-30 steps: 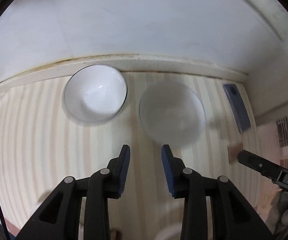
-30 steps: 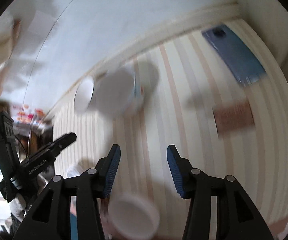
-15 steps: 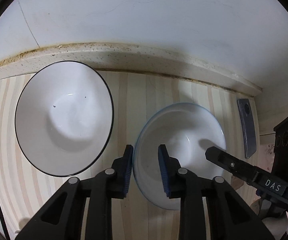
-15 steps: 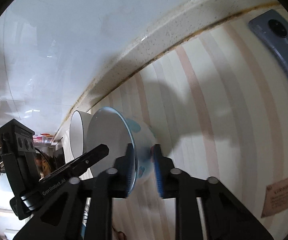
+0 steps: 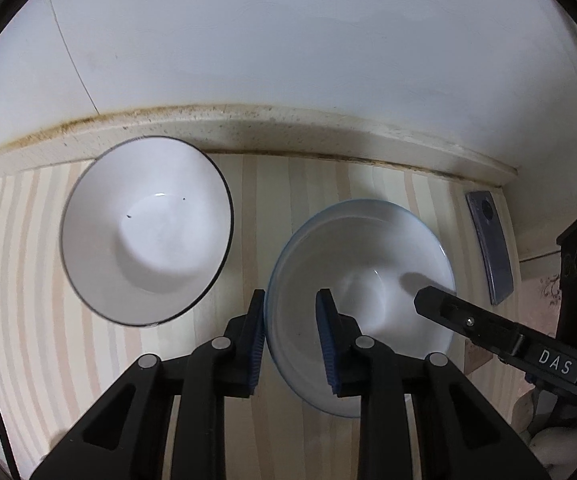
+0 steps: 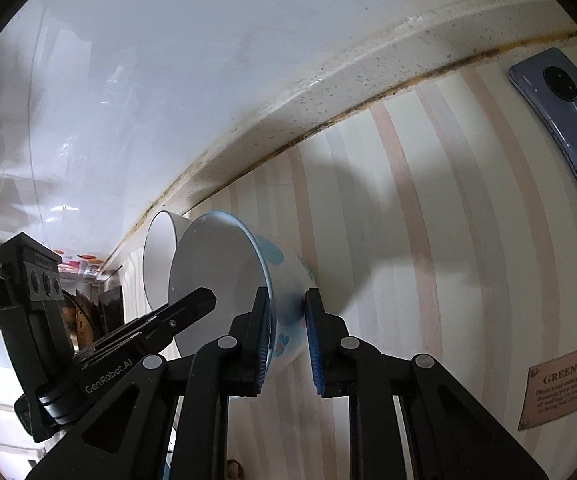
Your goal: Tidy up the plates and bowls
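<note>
Two bowls stand side by side on the striped table (image 5: 248,200) near the wall. The left one is a white bowl with a black rim (image 5: 144,232), seen behind the other in the right wrist view (image 6: 158,256). The right one is a blue-rimmed bowl (image 5: 368,272) with blue flowers on its outside (image 6: 216,272). My left gripper (image 5: 290,298) is shut on its near left rim, one finger outside and one inside. My right gripper (image 6: 288,294) is shut on the opposite rim, and one of its fingers (image 5: 432,302) reaches into the bowl.
A grey-blue phone (image 5: 488,248) lies flat to the right of the bowls (image 6: 560,104). A speckled, stained ledge (image 5: 248,120) runs along the white wall just behind them. A brown printed card (image 6: 564,384) lies on the table at the near right.
Both grippers came down and forward from above the table to the blue-rimmed bowl. Their jaws, apart a second ago, have closed over its rim from opposite sides.
</note>
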Tool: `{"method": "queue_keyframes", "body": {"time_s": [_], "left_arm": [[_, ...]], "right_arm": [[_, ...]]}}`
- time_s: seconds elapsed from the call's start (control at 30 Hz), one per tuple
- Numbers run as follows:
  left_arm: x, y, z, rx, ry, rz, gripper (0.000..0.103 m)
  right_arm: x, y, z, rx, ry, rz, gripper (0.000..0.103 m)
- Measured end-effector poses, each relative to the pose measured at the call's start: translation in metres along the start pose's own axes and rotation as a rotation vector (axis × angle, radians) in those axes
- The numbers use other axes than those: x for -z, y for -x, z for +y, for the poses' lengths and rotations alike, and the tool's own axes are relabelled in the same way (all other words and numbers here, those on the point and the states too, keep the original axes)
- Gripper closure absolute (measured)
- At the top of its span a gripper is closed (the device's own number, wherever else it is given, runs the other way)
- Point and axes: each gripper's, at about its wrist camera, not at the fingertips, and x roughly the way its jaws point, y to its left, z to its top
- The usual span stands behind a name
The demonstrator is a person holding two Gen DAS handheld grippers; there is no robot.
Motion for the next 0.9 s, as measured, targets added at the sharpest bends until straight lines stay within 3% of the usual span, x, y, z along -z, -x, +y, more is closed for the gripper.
{"method": "queue_keyframes", "body": {"time_s": [0.37, 0.9], "left_arm": [[0.035, 0.055, -0.016, 0.017, -0.058, -0.042, 0.081], [0.138, 0.114, -0.034, 0.075, -0.134, -0.005, 0.081]], "right_arm": [[0.04, 0.039, 0.023, -0.013, 0.009, -0.035, 0.084], [0.164, 0.108, 0.03, 0.014, -0.009, -0.021, 0.084]]}}
